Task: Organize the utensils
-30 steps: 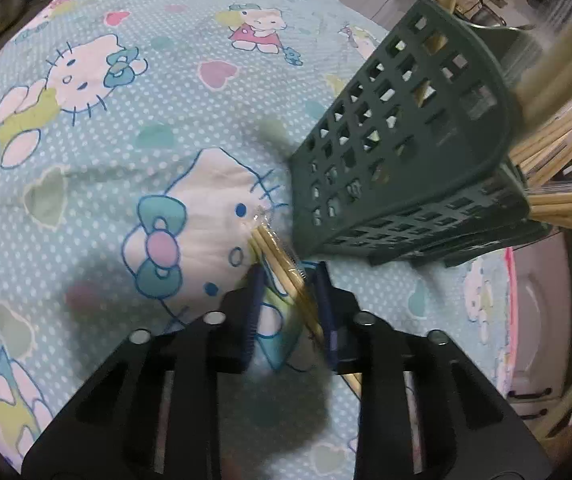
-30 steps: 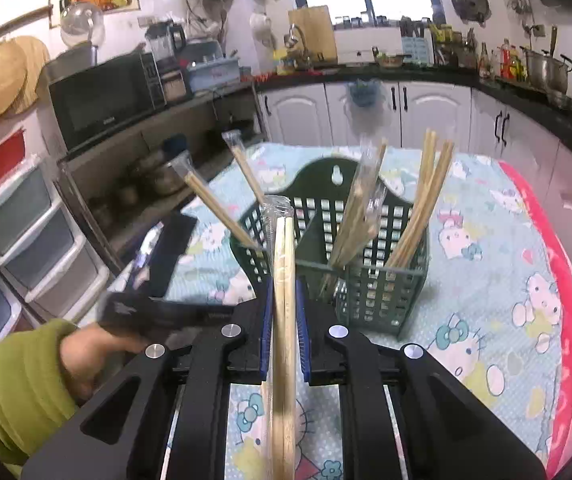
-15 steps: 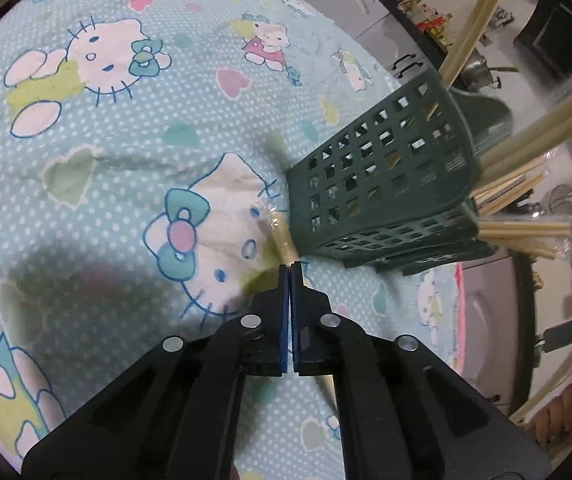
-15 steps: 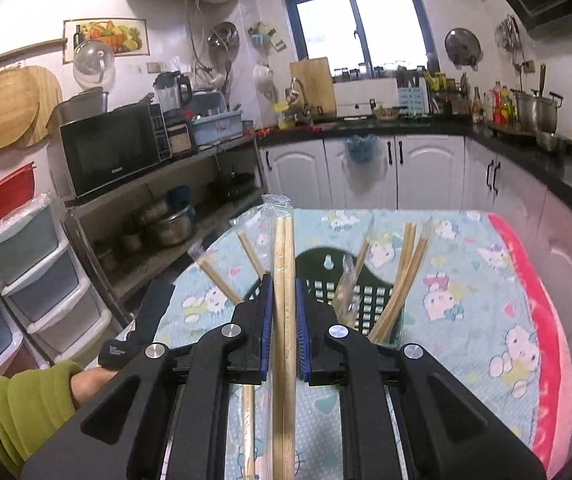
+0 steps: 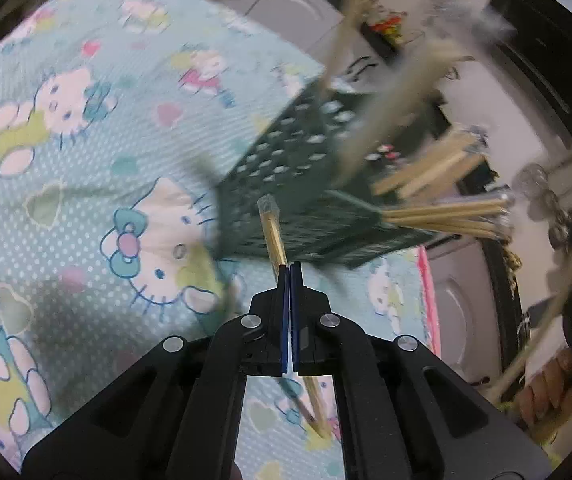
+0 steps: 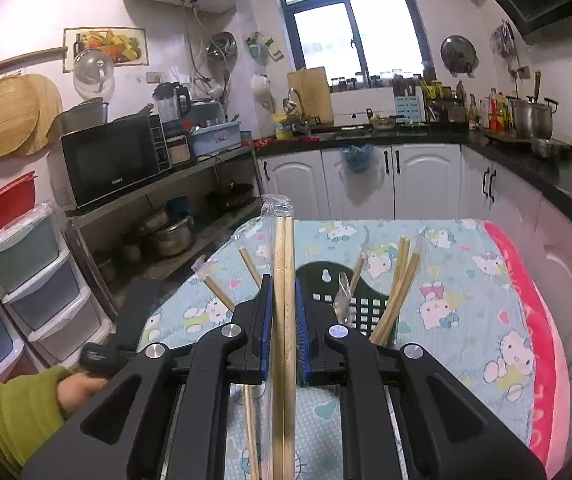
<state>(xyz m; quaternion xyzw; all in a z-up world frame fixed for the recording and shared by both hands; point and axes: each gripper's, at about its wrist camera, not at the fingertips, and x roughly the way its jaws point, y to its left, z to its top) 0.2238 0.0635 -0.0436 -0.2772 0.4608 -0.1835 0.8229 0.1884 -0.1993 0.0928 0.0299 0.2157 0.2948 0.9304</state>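
Left gripper (image 5: 290, 270) has lifted its wrapped chopsticks (image 5: 271, 232); basket (image 5: 306, 184) blurred.

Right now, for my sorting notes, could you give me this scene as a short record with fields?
left gripper: shut on a wrapped chopstick pair
right gripper: shut on another wrapped pair, upright
basket: dark green, holds several chopsticks
surface: cartoon-print tablecloth
setting: kitchen, white cabinets behind

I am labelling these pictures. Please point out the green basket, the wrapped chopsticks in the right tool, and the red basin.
green basket (image 5: 286, 168): left wrist view, side wall.
wrapped chopsticks (image 6: 283, 280): right wrist view, mid-shaft.
red basin (image 6: 7, 202): right wrist view, outer wall.
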